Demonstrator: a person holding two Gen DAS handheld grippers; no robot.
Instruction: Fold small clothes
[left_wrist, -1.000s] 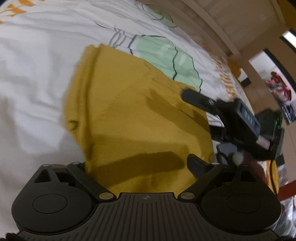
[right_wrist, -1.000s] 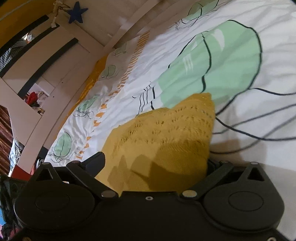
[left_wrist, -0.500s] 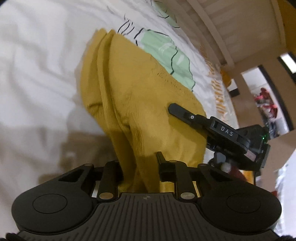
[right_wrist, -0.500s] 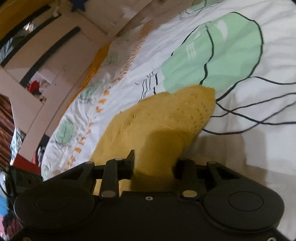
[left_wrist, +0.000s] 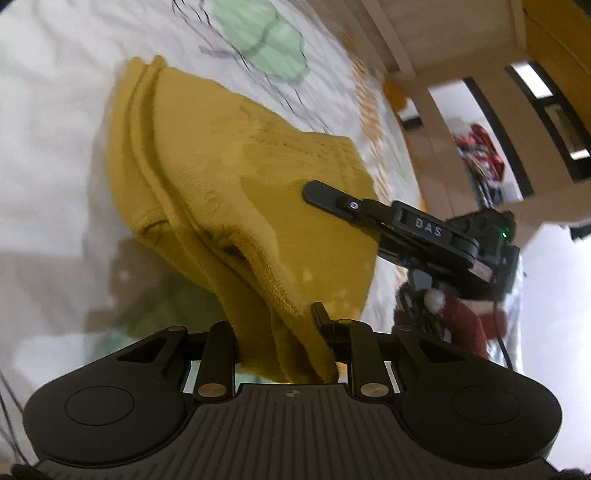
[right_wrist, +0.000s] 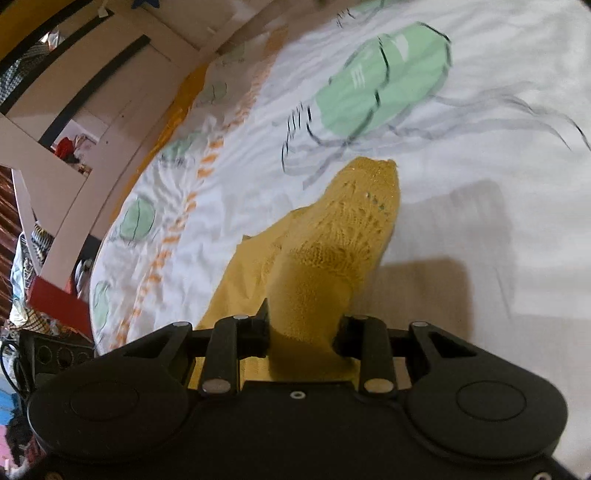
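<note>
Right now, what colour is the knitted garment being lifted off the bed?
Mustard yellow; the garment shows best in the left wrist view.

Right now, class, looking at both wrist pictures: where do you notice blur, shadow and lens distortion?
Left wrist view: the mustard-yellow knitted garment is smeared by motion blur, and a dark shadow lies beneath it on the white printed bedsheet. Right wrist view: the sheet's green print is blurred, shadows fall right of the garment, and the fisheye bends the pale wooden bed frame.
</note>
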